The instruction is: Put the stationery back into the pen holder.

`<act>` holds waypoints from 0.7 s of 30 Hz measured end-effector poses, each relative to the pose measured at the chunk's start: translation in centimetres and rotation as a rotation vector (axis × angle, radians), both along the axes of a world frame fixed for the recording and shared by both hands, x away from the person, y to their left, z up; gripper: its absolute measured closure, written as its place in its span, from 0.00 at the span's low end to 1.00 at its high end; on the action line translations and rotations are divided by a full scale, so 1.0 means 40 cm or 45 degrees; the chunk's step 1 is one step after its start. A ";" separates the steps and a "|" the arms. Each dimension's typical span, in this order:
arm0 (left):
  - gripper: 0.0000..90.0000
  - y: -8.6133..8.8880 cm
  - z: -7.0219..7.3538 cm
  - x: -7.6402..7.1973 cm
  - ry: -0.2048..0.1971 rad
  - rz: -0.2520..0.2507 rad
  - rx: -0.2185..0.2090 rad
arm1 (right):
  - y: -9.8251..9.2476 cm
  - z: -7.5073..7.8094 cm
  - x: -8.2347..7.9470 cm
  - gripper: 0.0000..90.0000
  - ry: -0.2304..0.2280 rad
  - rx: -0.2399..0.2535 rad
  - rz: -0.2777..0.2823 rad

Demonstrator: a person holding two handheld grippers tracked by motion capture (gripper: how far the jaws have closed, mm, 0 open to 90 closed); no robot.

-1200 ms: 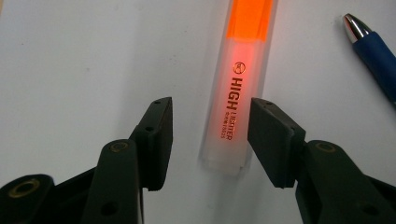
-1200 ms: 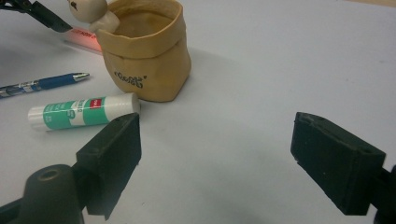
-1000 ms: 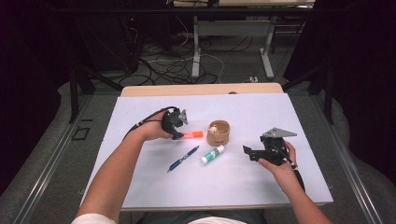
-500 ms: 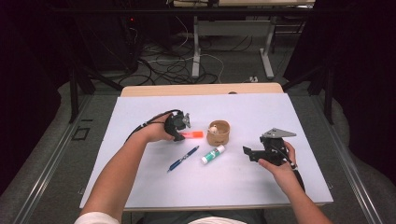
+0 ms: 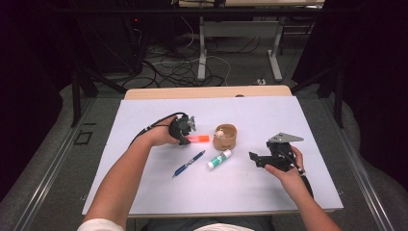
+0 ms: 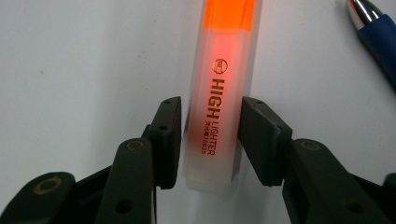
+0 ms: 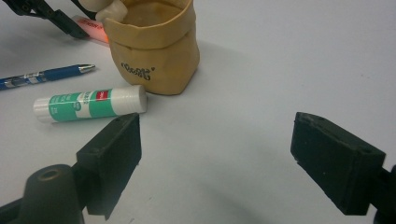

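Note:
An orange highlighter [image 6: 219,93] lies on the white table, its butt end between the jaws of my left gripper [image 6: 210,105]. The jaws have just been closing on it; the pads stand close along its sides, with a thin gap at the left pad. In the high view the left gripper [image 5: 188,134] sits at the highlighter's [image 5: 201,139] left end. My right gripper [image 5: 254,158] hovers open at the right, nothing between its wide jaws [image 7: 217,135].
A tan paper cup [image 5: 224,137] [image 7: 154,51] with something white inside stands right of the highlighter. A green-and-white glue stick [image 5: 219,159] [image 7: 91,103] and a blue pen [image 5: 189,163] [image 7: 44,75] lie nearer the person. The pen's tip [image 6: 378,37] is beside the highlighter.
My left gripper has shifted slightly over the highlighter's end. The right hand and the other objects have stayed in place.

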State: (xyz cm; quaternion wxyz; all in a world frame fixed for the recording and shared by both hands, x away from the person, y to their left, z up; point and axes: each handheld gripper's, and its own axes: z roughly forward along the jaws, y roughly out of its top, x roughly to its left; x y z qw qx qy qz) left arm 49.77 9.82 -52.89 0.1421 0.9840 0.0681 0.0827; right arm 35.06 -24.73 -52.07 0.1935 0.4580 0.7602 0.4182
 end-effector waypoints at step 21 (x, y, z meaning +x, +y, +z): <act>0.73 0.016 -0.002 0.023 0.103 -0.016 -0.058 | 0.006 -0.001 -0.002 0.17 0.011 -0.007 0.012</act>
